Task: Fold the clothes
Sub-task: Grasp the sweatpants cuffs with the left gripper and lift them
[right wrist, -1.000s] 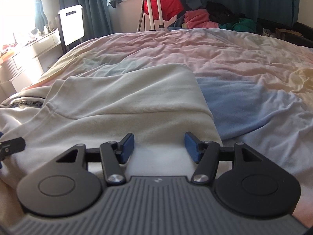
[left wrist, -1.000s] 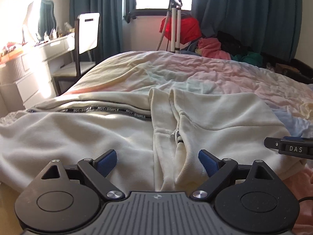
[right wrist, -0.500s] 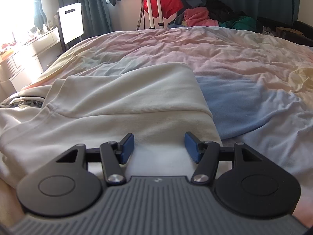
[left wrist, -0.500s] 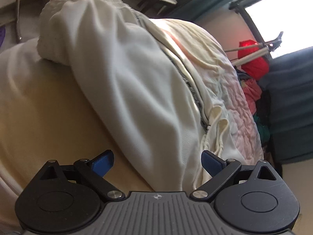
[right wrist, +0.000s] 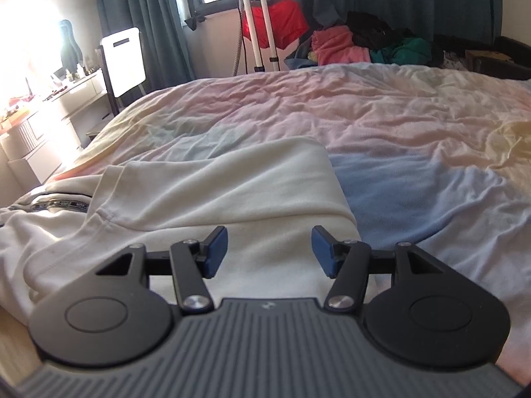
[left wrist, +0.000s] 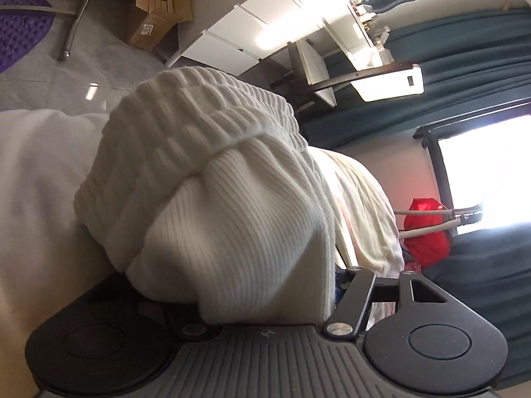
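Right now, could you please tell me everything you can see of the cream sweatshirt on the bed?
The cream sweatshirt looks like soft knit cotton and lies partly folded, with a flat panel on the pastel bedspread. A dark lettered band runs along its left part. Its ribbed cuff bunches between the jaws of the left gripper, which have just been closing. The right gripper hovers open over the near edge.

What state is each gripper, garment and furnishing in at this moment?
Left gripper: rolled sideways, jaws just closing around the ribbed cuff; contact hidden.
Ribbed cuff: bunched, between the left jaws.
Right gripper: open, holding nothing, over the garment.
Cream garment: lying on the bed, partly folded, wrinkled.
Bedspread: spread, rumpled.
Curtains: drawn back from the window.
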Demonstrator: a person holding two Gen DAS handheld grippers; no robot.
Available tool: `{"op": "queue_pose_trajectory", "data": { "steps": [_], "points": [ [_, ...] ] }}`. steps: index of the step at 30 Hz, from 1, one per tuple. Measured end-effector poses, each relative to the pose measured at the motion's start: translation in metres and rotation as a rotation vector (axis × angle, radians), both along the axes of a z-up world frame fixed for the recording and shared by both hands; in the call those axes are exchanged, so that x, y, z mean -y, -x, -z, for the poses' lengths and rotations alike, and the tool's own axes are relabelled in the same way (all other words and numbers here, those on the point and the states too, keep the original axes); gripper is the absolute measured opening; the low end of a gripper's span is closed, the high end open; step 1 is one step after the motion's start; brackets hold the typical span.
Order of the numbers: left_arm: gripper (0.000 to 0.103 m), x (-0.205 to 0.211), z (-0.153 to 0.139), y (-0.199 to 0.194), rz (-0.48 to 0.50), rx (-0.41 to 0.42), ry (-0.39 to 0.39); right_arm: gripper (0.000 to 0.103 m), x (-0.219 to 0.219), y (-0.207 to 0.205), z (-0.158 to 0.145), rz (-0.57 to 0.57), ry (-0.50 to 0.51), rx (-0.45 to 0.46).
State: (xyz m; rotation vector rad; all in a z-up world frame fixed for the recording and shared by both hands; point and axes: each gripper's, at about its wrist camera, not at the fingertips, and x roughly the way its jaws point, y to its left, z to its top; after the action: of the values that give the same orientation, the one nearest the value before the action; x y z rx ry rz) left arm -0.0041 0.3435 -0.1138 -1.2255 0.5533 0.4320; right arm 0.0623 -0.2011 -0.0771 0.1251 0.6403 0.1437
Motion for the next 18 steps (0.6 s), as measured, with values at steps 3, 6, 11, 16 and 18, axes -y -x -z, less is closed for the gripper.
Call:
{"op": "queue_pose_trajectory", "data": {
  "steps": [3, 6, 11, 16, 18],
  "points": [
    [0.045, 0.004, -0.008, -0.006, 0.003, -0.026, -0.086, 0.058, -0.012, 0.003, 0.002, -0.067, 0.022, 0.006],
    [0.036, 0.014, -0.023, -0.012, 0.035, -0.064, -0.209, 0.059, -0.027, -0.003, 0.023, -0.121, 0.080, -0.080],
    [0.029, 0.045, -0.061, -0.025, 0.076, -0.078, -0.444, 0.060, -0.034, -0.002, 0.030, -0.139, 0.120, -0.092],
    [0.027, 0.115, -0.120, -0.036, 0.124, -0.024, -0.784, 0.058, -0.013, 0.000, 0.019, -0.091, 0.021, -0.097],
    [0.027, 0.149, -0.143, -0.039, 0.142, 0.028, -0.886, 0.058, -0.004, 0.003, 0.011, -0.051, 0.008, -0.082]
  ]
}}
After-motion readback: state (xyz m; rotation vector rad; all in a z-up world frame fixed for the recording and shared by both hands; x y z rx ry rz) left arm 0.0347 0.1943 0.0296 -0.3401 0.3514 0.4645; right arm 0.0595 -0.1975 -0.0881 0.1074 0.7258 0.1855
